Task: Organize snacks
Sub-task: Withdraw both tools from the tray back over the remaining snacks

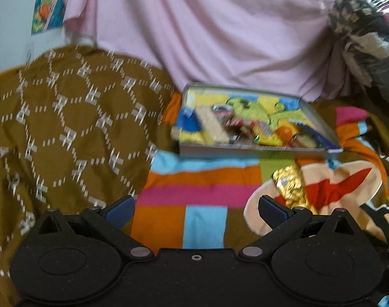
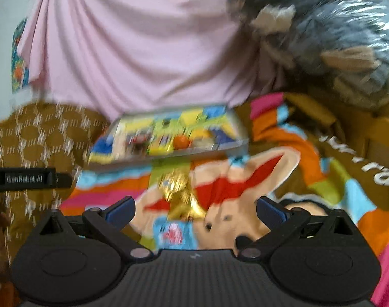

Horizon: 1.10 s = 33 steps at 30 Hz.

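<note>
Lying at the centre of the right wrist frame, a gold-foil snack (image 2: pixel 180 194) is sitting on the colourful cartoon blanket (image 2: pixel 291 138), just below the shallow tin tray (image 2: pixel 241 142) of snacks. The right gripper (image 2: pixel 195 211) and left gripper (image 1: pixel 195 209) are both hovering with fingers spread apart, gripping nothing.

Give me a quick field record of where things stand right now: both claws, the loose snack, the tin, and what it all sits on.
left claw: open, empty, over the striped blanket
right claw: open, empty, the gold snack lying between its fingers in view
gold-wrapped snack: loose on the blanket, outside the tin, on its near side
tin: shallow, open, lying on the blanket, holding several wrapped snacks
tin contents: blurred, items not told apart
surface: colourful blanket, brown patterned cloth to the left
backdrop: pink cloth
image quality: motion blur in both views
</note>
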### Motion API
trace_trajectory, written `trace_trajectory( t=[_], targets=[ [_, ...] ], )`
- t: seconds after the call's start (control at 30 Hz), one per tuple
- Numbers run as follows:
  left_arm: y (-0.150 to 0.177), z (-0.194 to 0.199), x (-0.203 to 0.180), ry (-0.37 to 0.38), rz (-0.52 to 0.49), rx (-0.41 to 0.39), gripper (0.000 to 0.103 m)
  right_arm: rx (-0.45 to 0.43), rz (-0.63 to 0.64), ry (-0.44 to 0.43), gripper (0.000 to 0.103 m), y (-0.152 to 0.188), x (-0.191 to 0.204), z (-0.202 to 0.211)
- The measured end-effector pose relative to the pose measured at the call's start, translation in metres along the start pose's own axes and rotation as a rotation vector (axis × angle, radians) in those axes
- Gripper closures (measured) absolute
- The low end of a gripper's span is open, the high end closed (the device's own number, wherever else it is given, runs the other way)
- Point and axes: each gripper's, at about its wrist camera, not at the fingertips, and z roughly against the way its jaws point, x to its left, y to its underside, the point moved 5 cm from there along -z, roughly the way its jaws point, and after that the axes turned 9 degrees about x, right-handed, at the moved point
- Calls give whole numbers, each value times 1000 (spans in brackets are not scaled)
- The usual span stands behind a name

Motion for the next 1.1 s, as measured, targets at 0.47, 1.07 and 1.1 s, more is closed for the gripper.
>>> trace_trajectory(
  t=[0.47,1.07,1.1],
  targets=[
    [18,-9,17,-38,19,60,1,158,94,-39,0,14,25,-23],
    [24,-36,6,-58,-15,119,1,253,38,-81,0,17,18,-40],
    [25,-38,4,-57,-20,124,1,260,31,-85,0,17,17,-41]
  ],
)
